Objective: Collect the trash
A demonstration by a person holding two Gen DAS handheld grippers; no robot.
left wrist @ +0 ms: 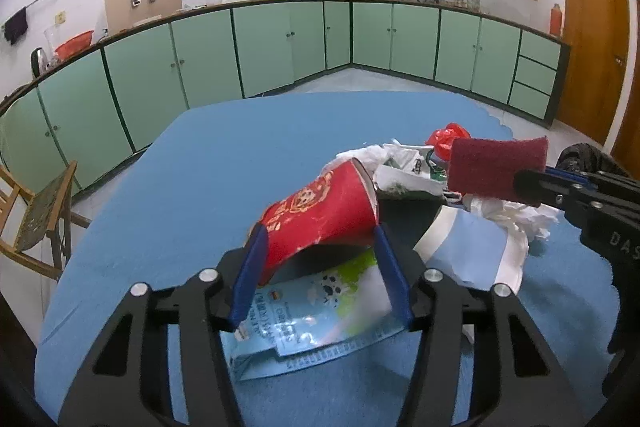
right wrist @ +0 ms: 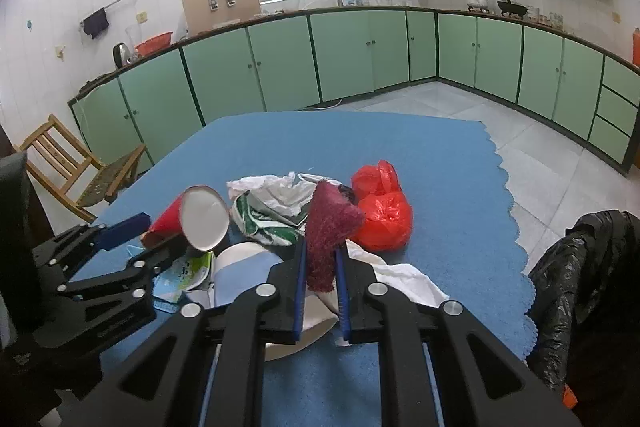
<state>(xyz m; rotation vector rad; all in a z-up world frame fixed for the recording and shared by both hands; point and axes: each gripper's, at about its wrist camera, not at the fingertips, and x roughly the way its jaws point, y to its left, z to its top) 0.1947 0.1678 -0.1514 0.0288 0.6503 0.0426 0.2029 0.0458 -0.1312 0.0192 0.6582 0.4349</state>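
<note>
Two grippers worked the trash heap on the blue table (right wrist: pixel 280 139): left gripper (left wrist: pixel 318 247) clamped a light, crushable red paper cup (left wrist: pixel 320 211) by its sides, right gripper (right wrist: pixel 320 259) pinched a soft scouring pad (right wrist: pixel 330 227).

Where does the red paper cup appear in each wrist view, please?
Left wrist: red paper cup at centre, lying tilted between the left gripper's fingers.
Right wrist: cup left of centre, open mouth facing the camera.
Shared landmark: maroon scouring pad held by the right gripper.
</note>
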